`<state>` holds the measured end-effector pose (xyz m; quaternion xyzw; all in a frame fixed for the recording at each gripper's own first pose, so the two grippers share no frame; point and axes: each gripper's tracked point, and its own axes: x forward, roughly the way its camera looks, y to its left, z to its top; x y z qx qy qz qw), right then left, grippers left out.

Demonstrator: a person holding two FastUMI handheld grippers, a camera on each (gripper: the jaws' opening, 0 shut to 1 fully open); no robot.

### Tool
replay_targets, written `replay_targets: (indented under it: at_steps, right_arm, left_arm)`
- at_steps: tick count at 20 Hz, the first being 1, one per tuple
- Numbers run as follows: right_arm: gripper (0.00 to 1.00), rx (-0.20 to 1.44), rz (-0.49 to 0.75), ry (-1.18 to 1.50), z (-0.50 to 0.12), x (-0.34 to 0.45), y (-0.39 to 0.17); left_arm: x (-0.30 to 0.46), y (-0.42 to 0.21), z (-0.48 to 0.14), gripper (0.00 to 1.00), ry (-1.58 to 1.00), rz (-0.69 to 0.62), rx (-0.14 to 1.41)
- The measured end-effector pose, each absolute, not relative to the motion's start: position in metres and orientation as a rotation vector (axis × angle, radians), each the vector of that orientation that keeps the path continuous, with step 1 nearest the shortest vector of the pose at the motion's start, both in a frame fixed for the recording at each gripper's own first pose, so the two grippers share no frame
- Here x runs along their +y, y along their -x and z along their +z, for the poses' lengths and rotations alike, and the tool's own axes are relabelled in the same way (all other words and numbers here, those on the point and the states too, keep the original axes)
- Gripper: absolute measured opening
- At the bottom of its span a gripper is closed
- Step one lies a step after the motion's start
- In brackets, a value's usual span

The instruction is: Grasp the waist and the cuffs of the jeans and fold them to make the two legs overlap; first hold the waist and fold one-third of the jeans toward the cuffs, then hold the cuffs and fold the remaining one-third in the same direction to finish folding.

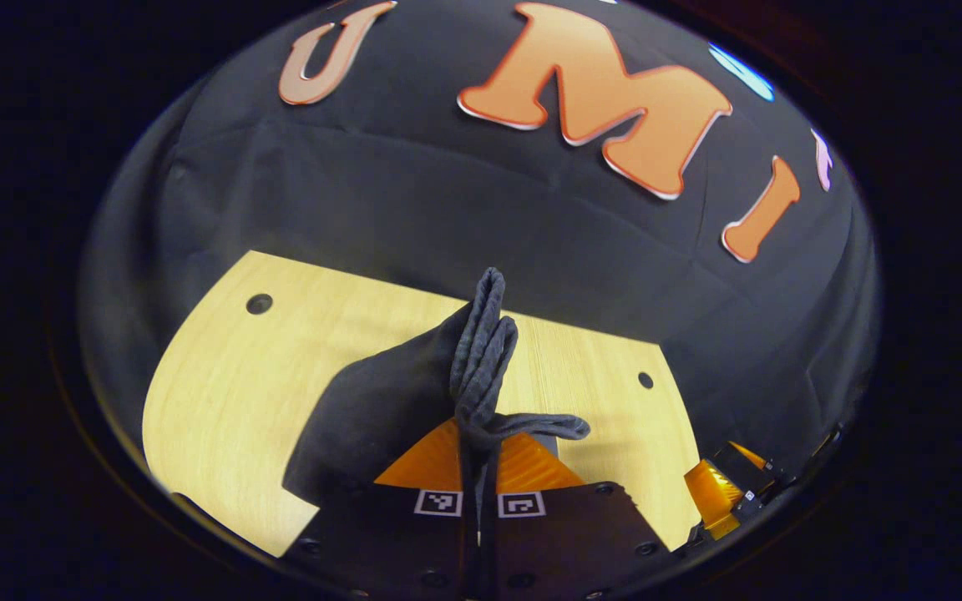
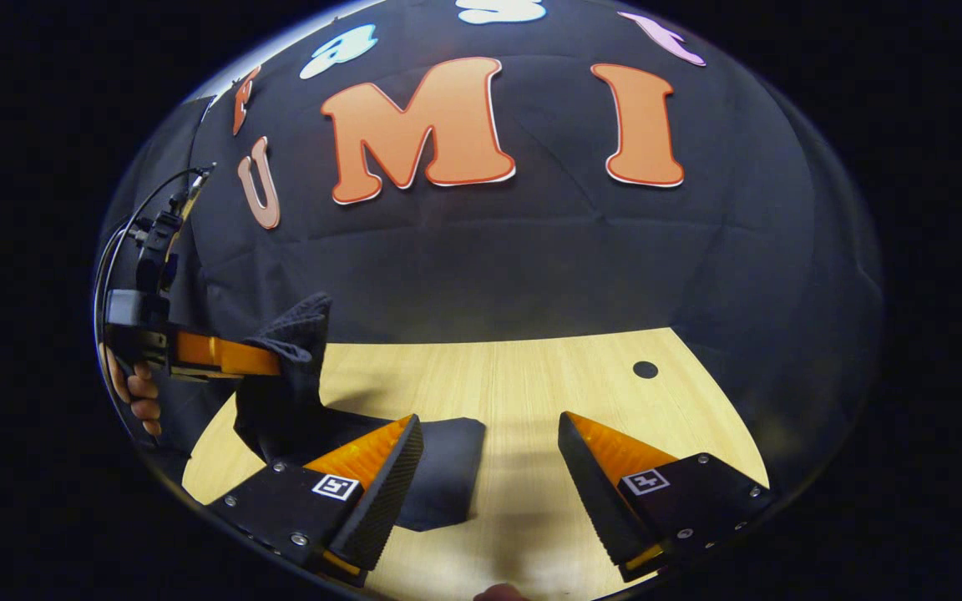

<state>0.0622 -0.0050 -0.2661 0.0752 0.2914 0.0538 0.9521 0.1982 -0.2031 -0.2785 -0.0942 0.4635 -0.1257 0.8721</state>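
Left gripper (image 1: 479, 467): its two fingers were pressed together on a bunched edge of the jeans (image 1: 481, 359), and the cloth stood up between them in thick folds.
Left gripper from the other side: in the right gripper view it (image 2: 268, 361) was held by a hand (image 2: 137, 392) above the surface's left edge.
Jeans: dark cloth, one end lifted off the surface (image 1: 230, 392), the rest (image 2: 439, 476) lying flat near the front edge.
Right gripper (image 2: 489, 467): fingers wide apart, holding nothing, low over the wood; its left finger (image 2: 381, 484) was over the flat cloth.
Free room: bare wood to the right, up to the small hole (image 2: 645, 369).
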Motion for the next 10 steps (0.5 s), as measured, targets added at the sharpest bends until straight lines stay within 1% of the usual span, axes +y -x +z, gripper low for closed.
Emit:
replay_targets:
  at_steps: [1, 4, 6, 8, 9, 10]
  right_arm:
    - [0.99, 0.597, 0.099, -0.157, -0.269, -0.012, -0.062]
    - [0.99, 0.606, 0.081, -0.184, -0.275, -0.026, -0.060]
    - [0.99, 0.614, 0.074, -0.187, -0.278, -0.033, -0.057]
    - [0.99, 0.614, 0.069, -0.181, -0.279, -0.038, -0.056]
    - [0.99, 0.617, 0.068, -0.182, -0.281, -0.037, -0.056]
    - [0.99, 0.619, 0.069, -0.184, -0.282, -0.035, -0.057]
  left_arm:
    - [-0.211, -0.194, -0.288, 0.00, 0.170, -0.251, 0.989]
    - [-0.235, -0.183, -0.319, 0.02, 0.095, -0.235, 1.056]
    - [-0.250, -0.168, -0.339, 0.05, 0.065, -0.258, 1.120]
    - [-0.264, -0.144, -0.359, 0.16, 0.055, -0.307, 1.189]
    - [-0.265, -0.136, -0.364, 0.12, 0.052, -0.329, 1.214]
    - [-0.270, -0.128, -0.366, 0.19, 0.069, -0.361, 1.222]
